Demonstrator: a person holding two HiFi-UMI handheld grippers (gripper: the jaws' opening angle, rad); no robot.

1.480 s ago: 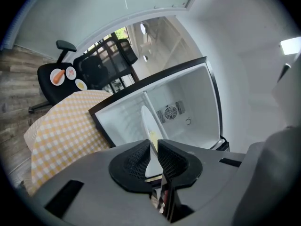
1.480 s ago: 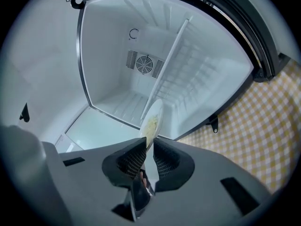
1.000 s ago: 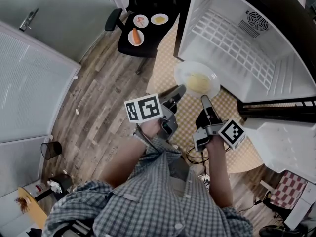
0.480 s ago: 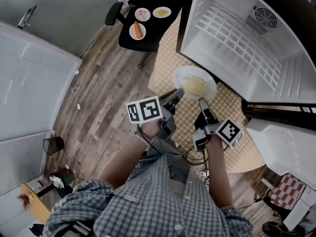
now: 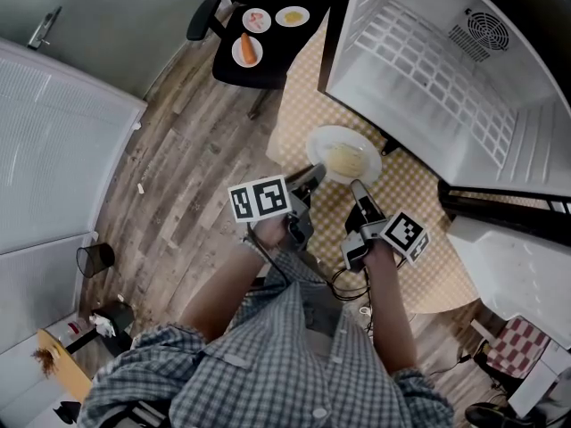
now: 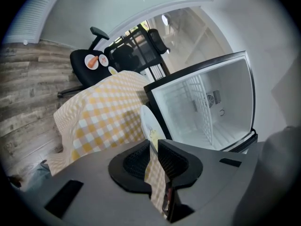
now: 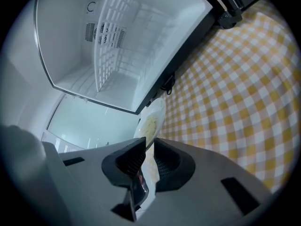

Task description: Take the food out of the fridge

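Observation:
A white plate (image 5: 343, 156) with pale yellow food hangs over the yellow checked cloth (image 5: 419, 239), just outside the open fridge (image 5: 428, 69). My left gripper (image 5: 314, 171) is shut on the plate's near left rim, and my right gripper (image 5: 357, 186) is shut on its near right rim. In the left gripper view the plate (image 6: 149, 124) stands edge-on, its rim pinched at the gripper (image 6: 154, 147). The right gripper view shows the plate (image 7: 151, 119) the same way, its rim nipped in that gripper (image 7: 148, 149). The fridge's white shelves hold nothing that I can see.
A black office chair (image 5: 259, 69) at the upper left carries three small plates of food, one with a carrot (image 5: 247, 49). The open fridge door (image 5: 513, 230) stands at the right. A grey wall panel (image 5: 53, 150) runs along the left, and a small bin (image 5: 93, 259) sits by it.
Both grippers have carried the plate leftward, away from the fridge opening and further out over the checked cloth. Their hold on the rim is the same.

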